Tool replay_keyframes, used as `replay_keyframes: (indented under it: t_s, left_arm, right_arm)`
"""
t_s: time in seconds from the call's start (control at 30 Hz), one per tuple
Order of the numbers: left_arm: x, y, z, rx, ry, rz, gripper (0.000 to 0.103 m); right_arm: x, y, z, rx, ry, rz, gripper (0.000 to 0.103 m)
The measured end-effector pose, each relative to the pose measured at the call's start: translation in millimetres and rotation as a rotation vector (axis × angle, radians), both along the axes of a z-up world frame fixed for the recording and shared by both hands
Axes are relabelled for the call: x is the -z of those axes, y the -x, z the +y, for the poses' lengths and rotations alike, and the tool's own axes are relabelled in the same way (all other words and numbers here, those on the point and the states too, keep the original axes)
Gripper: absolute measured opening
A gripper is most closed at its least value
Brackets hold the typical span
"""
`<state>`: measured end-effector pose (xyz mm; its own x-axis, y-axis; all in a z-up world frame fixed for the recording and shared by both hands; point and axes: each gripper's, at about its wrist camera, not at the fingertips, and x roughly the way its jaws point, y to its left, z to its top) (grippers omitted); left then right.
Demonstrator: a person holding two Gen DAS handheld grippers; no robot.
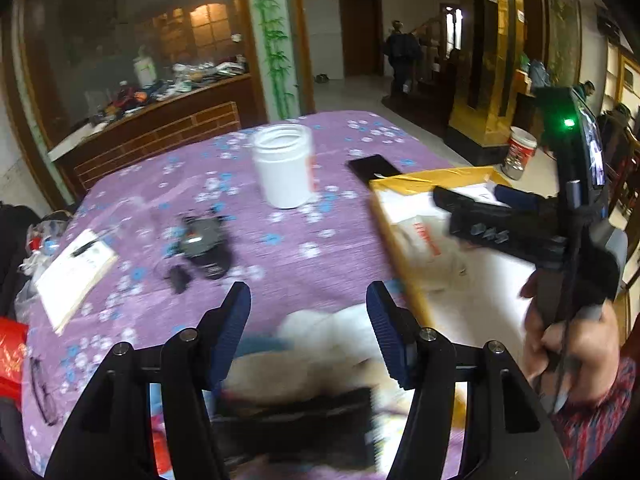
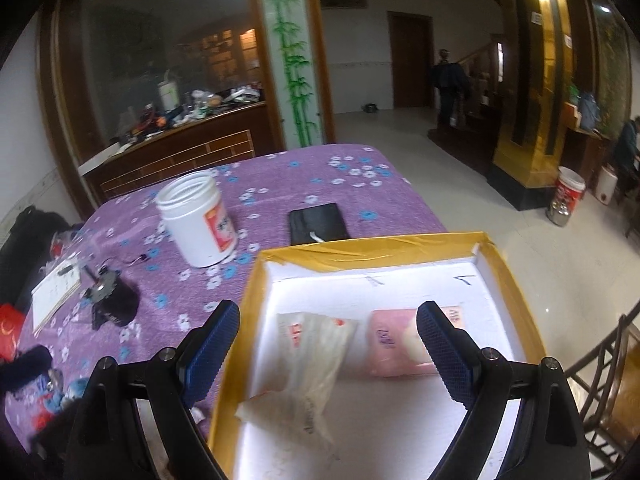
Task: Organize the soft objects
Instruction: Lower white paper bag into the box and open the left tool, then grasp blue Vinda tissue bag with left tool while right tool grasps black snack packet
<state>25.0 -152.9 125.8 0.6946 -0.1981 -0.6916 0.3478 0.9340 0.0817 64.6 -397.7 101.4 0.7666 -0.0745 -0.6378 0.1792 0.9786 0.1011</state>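
The left gripper (image 1: 308,304) is hanging with jaws spread over a blurred white and black soft heap (image 1: 320,360). Beyond, a white jar (image 1: 285,166) is standing on the purple tablecloth (image 1: 280,256), beside a yellow-edged box (image 1: 404,260).

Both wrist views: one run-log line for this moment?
left gripper: open, over blurred soft pile | right gripper: open, empty, over box | in box: clear bag, pink pack | jar: upright, open
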Motion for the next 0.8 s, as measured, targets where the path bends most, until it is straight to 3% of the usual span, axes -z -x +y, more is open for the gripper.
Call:
replay_keyframes:
  t_s: [0.13,0.47,0.57,0.67,0.8]
  left_arm:
    - [4,8,56,-0.070,0.011,-0.003,0.074]
    - [49,25,190,-0.249,0.010,0.071,0.074]
    - [61,14,220,-0.321,0.053,0.137,0.074]
    - [70,4,241,-0.368,0.121,0.203,0.074]
    - [79,-9,247,-0.377,0.144,0.255,0.074]
  right_arm:
    - [-4,4,8,-0.050,-0.031,-0.028,0.092]
    - [-18,26,46,-0.209,-0.143,-0.091,0.092]
    - [-22,40,84,-0.350,-0.195,-0.106,0.092]
    - [-14,47,132,-0.573,-0.228,-0.056,0.092]
    - [4,56,176,-0.795,-0.160,0.033,0.092]
